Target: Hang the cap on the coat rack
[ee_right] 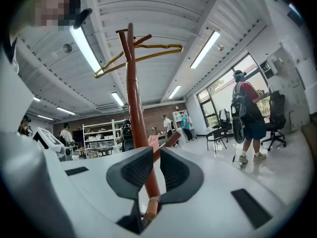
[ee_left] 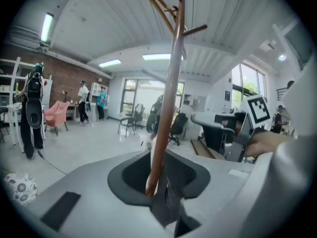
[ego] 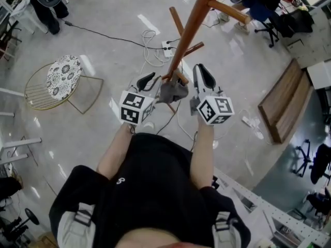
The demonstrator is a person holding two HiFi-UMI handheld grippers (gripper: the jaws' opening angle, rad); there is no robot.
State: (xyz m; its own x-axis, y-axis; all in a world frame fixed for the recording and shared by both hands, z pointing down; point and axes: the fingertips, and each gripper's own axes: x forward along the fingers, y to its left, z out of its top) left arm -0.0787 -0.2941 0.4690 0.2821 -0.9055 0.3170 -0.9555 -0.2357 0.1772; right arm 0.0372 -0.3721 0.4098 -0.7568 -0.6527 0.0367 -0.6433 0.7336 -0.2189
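Over the pale floor, left claw pinches grey cap — right claw slightly apart, straddling a peg.

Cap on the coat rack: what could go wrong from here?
The cap sits bunched at a peg, between the left gripper and the right gripper. If it is not seated over the peg tip, it may drop. Fabric lies between the left gripper's jaws, so pulling away could drag it off.
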